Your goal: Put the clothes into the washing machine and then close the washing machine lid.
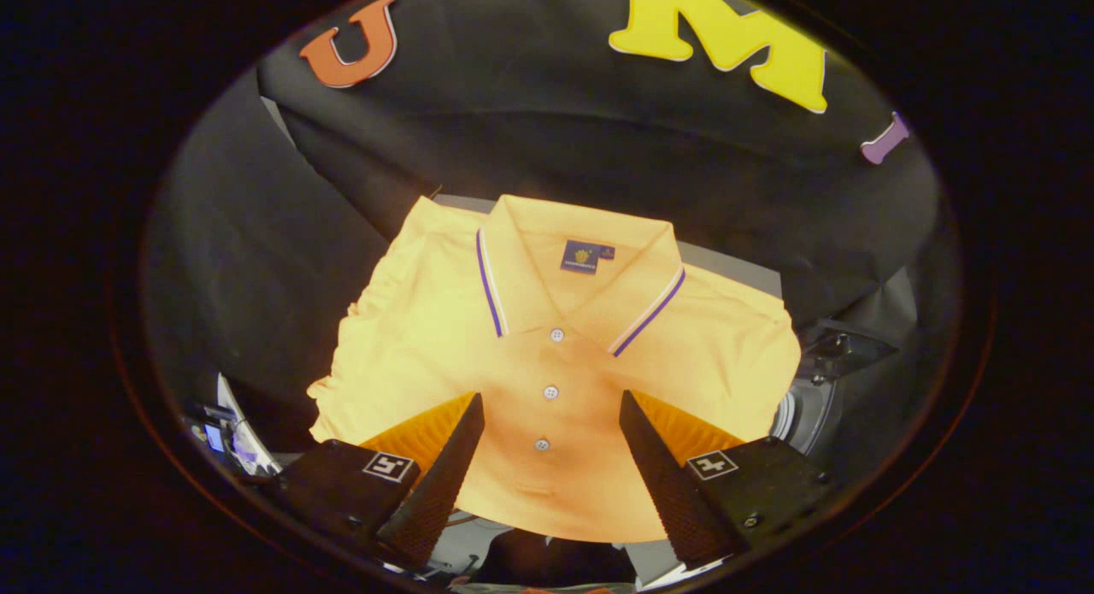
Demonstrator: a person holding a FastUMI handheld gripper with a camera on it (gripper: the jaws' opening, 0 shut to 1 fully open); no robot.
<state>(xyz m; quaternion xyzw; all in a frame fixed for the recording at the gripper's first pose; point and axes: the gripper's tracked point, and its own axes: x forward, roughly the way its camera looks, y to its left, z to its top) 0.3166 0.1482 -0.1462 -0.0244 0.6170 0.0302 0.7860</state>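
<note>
A folded yellow polo shirt (547,355) with a purple-and-white striped collar and a row of small buttons lies flat on a grey surface (735,265), collar pointing away from me. My gripper (551,406) hovers over the shirt's lower front, open, with the button placket showing in the wide gap between the fingers. Neither finger presses on the cloth. A curved grey-white rim (799,419) peeks out past the shirt's right sleeve, beside the right finger; I cannot tell whether it is the washing machine.
The black booth cloth (530,124) hangs close behind the shirt and wraps round both sides. A dark bracket-like piece (842,346) sits right of the shirt. Small cluttered items (226,427) lie low beside the left finger.
</note>
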